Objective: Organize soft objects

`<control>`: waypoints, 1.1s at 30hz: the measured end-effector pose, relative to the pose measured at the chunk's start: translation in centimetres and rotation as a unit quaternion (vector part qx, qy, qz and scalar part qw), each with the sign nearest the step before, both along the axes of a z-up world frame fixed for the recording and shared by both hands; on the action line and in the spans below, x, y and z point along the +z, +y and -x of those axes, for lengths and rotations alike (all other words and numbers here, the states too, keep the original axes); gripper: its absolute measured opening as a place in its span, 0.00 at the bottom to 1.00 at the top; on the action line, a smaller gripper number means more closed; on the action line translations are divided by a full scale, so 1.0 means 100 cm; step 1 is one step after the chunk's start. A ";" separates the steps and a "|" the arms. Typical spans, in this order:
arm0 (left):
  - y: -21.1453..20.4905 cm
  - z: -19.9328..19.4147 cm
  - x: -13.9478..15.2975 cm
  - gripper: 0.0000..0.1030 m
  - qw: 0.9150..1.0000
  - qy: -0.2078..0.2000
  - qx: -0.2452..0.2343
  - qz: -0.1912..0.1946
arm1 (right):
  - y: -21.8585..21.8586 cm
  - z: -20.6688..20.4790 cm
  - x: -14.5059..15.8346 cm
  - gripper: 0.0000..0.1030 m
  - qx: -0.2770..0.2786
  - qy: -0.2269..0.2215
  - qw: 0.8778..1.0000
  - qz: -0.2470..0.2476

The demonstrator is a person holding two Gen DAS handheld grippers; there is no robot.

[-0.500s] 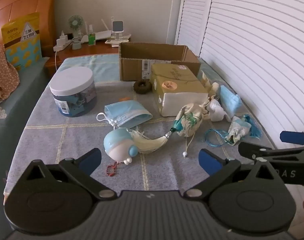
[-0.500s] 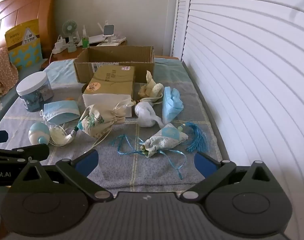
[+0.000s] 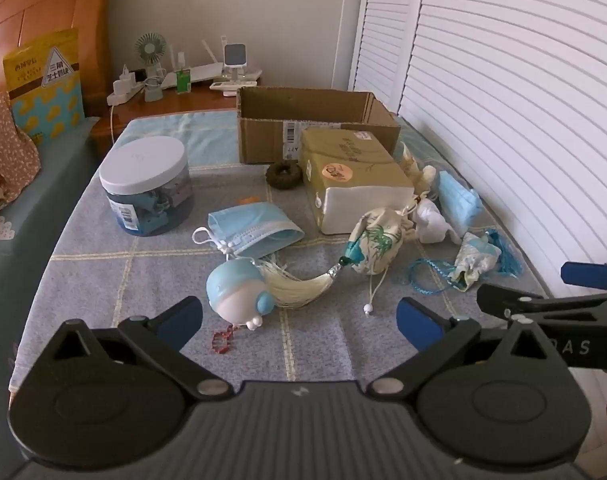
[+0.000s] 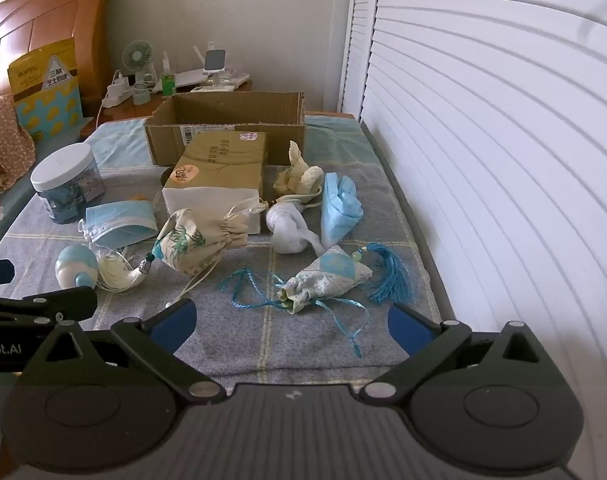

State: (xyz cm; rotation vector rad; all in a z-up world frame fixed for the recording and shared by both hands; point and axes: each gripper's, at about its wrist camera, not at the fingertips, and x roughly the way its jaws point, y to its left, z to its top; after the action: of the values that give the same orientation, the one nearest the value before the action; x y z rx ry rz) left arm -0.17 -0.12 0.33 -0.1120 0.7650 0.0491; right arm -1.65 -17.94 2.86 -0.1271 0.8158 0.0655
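Both grippers hover at the near edge of the cloth-covered table (image 4: 263,344), each with its jaws spread wide and nothing between them. The left gripper (image 3: 299,316) faces the blue-and-white round toy (image 3: 235,292), which lies just ahead of its fingertips and slightly to the left, its cream tassel (image 3: 299,286) trailing rightward toward the bamboo-print drawstring pouch (image 3: 377,242). The right gripper (image 4: 289,322) looks straight at the small blue floral sachet (image 4: 327,278), which lies just beyond its fingertips, close to centre.

That sachet's long axis runs diagonally, gathered mouth toward the near left and blue tassel (image 4: 387,276) fanning out to the far right, with thin blue cords (image 4: 255,292) looping across the cloth toward the left (a likely snag if the jaws close low). The right gripper is clearly the nearer one to it; judging by this, a short forward reach with the jaws turned across the sachet's narrow width would suit best.

Farther back lie a folded blue face mask (image 3: 255,228), a knotted white cloth (image 4: 289,230), a tissue pack (image 4: 217,184) and an open cardboard box (image 4: 227,128), the probable destination, well apart from both grippers.
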 end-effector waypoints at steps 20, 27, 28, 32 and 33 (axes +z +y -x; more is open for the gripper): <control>0.002 0.000 0.002 0.99 1.000 -0.005 0.001 -0.003 | 0.004 -0.001 0.003 1.00 -0.001 -0.005 1.000 0.010; 0.002 -0.001 0.003 0.99 1.000 -0.009 -0.001 -0.003 | 0.007 -0.001 0.008 1.00 0.000 -0.010 1.000 0.020; 0.002 -0.001 0.003 0.99 1.000 -0.009 -0.002 -0.003 | 0.006 -0.001 0.009 1.00 0.000 -0.011 1.000 0.021; 0.001 -0.001 0.004 0.99 1.000 -0.010 -0.005 -0.004 | 0.006 -0.002 0.010 1.00 -0.002 -0.011 1.000 0.020; 0.001 -0.001 0.004 0.99 1.000 -0.010 -0.006 -0.004 | 0.006 -0.002 0.010 1.00 -0.002 -0.011 1.000 0.020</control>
State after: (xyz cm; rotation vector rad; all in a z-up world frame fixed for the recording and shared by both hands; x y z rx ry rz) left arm -0.10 -0.03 0.71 -0.1006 0.7454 0.0404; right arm -1.44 -17.36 3.83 -0.1644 0.7953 0.0431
